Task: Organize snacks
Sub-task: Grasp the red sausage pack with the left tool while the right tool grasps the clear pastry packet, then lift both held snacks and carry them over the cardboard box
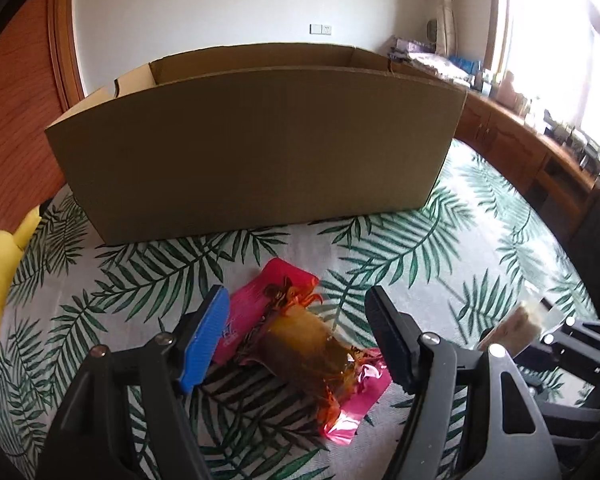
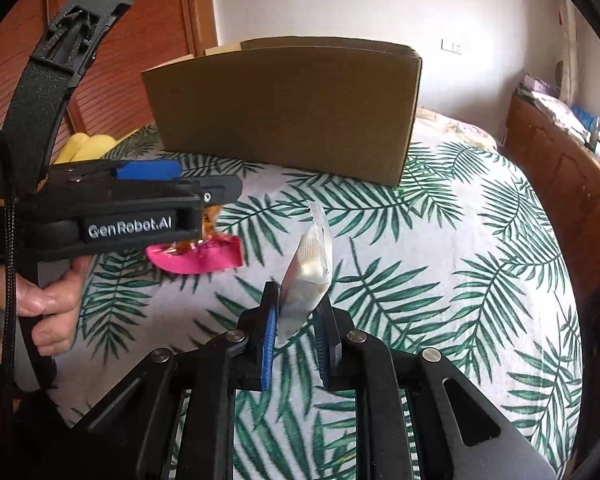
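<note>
Right tool [image 2: 298,320] pinches white packet [image 2: 308,272]; left tool [image 1: 296,320] spread.

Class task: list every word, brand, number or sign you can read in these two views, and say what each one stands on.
"GenRobot.AI": on the side of the left gripper, right wrist view.
Pink snack wrapper: pale print, too blurred to read.
White snack packet: no readable text.
Cardboard box: no print visible.

Pink snack packet [image 1: 268,300]: flat on leaf-print cover, in front of box | Amber-wrapped snack [image 1: 308,348]: lying across pink packet, twisted ends | White snack packet [image 2: 308,276]: upright, raised off cover, lower end clamped | Cardboard box [image 1: 256,148]: open-topped, upright, behind snacks
</note>
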